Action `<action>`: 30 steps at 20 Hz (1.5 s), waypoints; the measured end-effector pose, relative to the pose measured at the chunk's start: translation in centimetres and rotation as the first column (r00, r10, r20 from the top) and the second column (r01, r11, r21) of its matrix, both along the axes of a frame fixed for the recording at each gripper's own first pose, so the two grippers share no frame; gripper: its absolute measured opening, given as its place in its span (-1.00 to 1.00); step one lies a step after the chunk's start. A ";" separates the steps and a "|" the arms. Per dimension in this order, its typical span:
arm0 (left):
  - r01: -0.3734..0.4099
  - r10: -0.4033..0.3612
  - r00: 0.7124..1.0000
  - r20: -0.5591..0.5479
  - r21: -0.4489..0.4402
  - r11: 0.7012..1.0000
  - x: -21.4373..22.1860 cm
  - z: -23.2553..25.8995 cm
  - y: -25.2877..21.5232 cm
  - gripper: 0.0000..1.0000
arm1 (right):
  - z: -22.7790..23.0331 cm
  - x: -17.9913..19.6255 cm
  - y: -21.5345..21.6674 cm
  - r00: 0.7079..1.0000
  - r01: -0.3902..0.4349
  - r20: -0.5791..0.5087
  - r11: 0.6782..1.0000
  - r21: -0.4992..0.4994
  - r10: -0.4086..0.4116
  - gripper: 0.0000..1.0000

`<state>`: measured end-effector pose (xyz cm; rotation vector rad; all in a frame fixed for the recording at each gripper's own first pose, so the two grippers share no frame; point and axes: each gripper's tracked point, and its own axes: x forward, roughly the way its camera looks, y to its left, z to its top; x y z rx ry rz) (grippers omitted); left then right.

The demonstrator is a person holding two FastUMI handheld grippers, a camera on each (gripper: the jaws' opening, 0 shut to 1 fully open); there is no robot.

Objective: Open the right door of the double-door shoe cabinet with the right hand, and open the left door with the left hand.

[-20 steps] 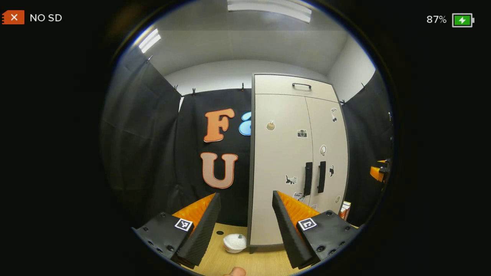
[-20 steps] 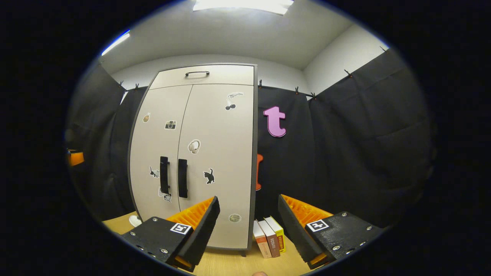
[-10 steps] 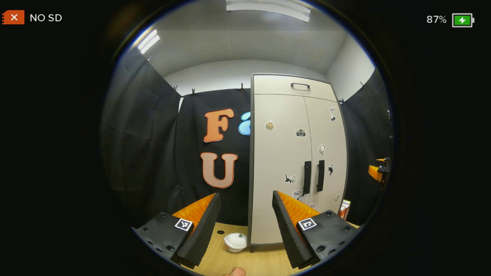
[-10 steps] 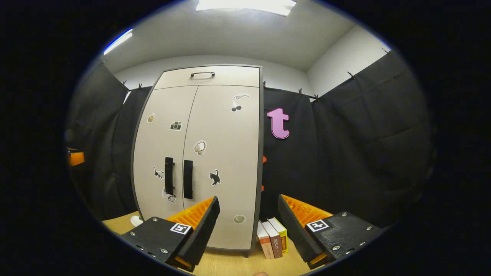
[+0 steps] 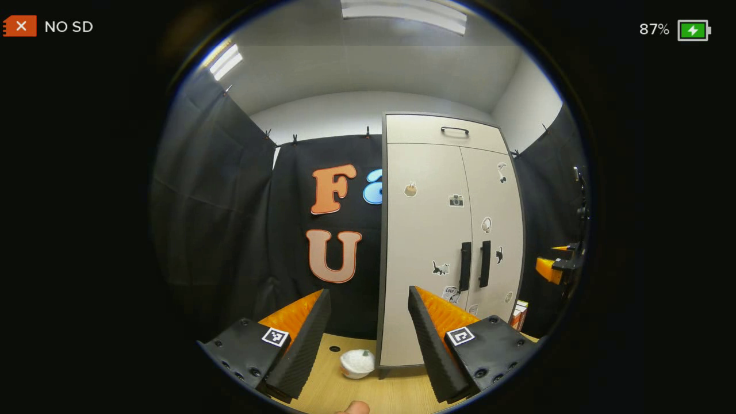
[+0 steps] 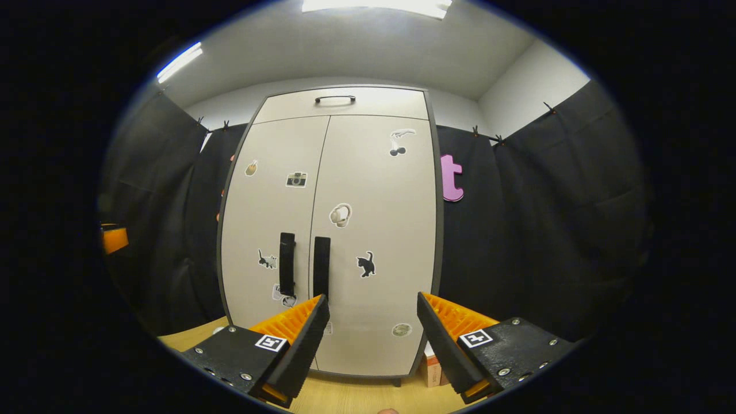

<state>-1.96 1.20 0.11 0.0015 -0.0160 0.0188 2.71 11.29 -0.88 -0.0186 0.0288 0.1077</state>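
right gripper (image 6: 372,322) is swinging to face the shoe cabinet (image 6: 330,230) more squarely than a second ago: the cabinet is now sitting near the middle of the right gripper view and looking larger, and the books (image 6: 432,368) beside its foot are now mostly hidden behind one finger. its fingers are standing wide apart with nothing between them. that reads as the approach to the right door handle (image 6: 321,267), which is coming to lie just above the tip of one finger, though no contact is showing yet.

left gripper (image 5: 368,322) is barely shifting, fingers also spread and empty, with the cabinet off toward its right side and the left door handle (image 5: 464,266) well apart from it.

both doors are looking fully closed, pale and flat, scattered with small stickers, the two dark vertical handles sitting side by side at the centre seam. a white round object (image 5: 356,363) is resting on the wooden floor (image 5: 397,391) by the cabinet's corner.
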 end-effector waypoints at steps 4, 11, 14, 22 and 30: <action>0.007 -0.007 1.000 -0.002 -0.003 1.000 -0.1 -0.3 0.4 0.63 | -1.1 2.5 3.5 0.998 -0.041 -0.040 0.999 0.001 0.041 0.87; 0.006 -0.006 1.000 -0.009 -0.007 1.000 0.0 -1.1 2.1 0.63 | -2.6 8.7 5.7 0.997 0.015 -0.078 0.999 0.039 -0.012 0.89; -0.004 0.004 1.000 -0.014 -0.005 1.000 0.5 -1.6 3.1 0.63 | -3.9 10.8 6.7 0.994 0.020 -0.110 0.998 0.057 -0.014 0.88; -0.023 0.023 0.999 -0.042 0.010 1.000 1.4 -3.3 4.9 0.63 | -3.9 14.7 8.5 0.994 0.045 -0.103 0.996 0.078 -0.037 0.82; -0.014 0.014 1.000 -0.017 0.012 1.000 1.1 -2.8 5.0 0.63 | -4.1 16.7 9.6 0.994 0.052 -0.100 0.997 0.062 -0.045 0.33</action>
